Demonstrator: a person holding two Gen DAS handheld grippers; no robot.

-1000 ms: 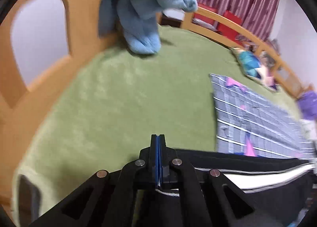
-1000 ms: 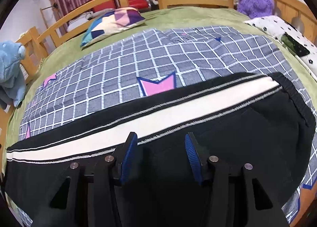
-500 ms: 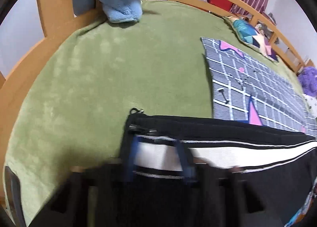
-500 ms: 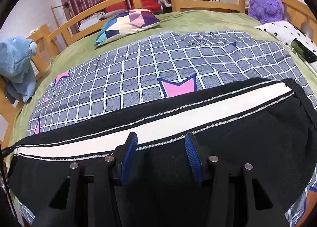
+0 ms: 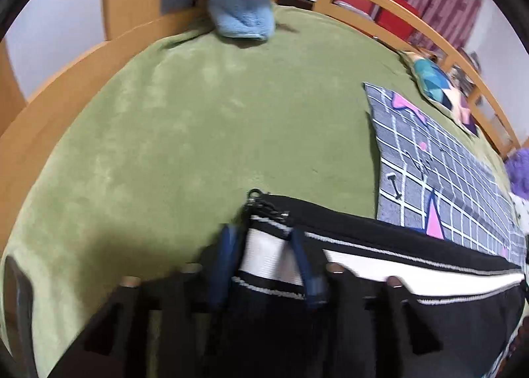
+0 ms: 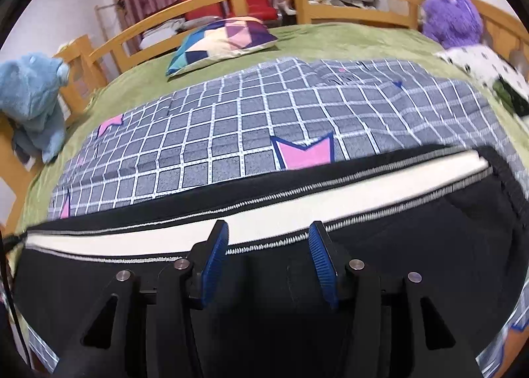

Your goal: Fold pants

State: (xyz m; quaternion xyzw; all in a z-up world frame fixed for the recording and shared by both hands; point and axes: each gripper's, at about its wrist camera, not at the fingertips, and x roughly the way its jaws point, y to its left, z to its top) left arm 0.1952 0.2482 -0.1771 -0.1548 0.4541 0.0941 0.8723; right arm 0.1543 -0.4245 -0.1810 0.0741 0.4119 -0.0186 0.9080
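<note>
The left hand-held gripper (image 5: pixel 266 247) is tipped downward, and its jaws have just been opening; they are seen spread apart, blurred. The right hand-held gripper (image 6: pixel 267 236) is tipped downward too. Its jaws are held apart, and nothing is pinched between its blue fingertips (image 6: pixel 216 252).

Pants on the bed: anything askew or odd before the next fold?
Nothing stands out. The black pants with the white side stripe lie flat and straight across the grey checked blanket; the zipped cuff rests on the green bedspread.
</note>
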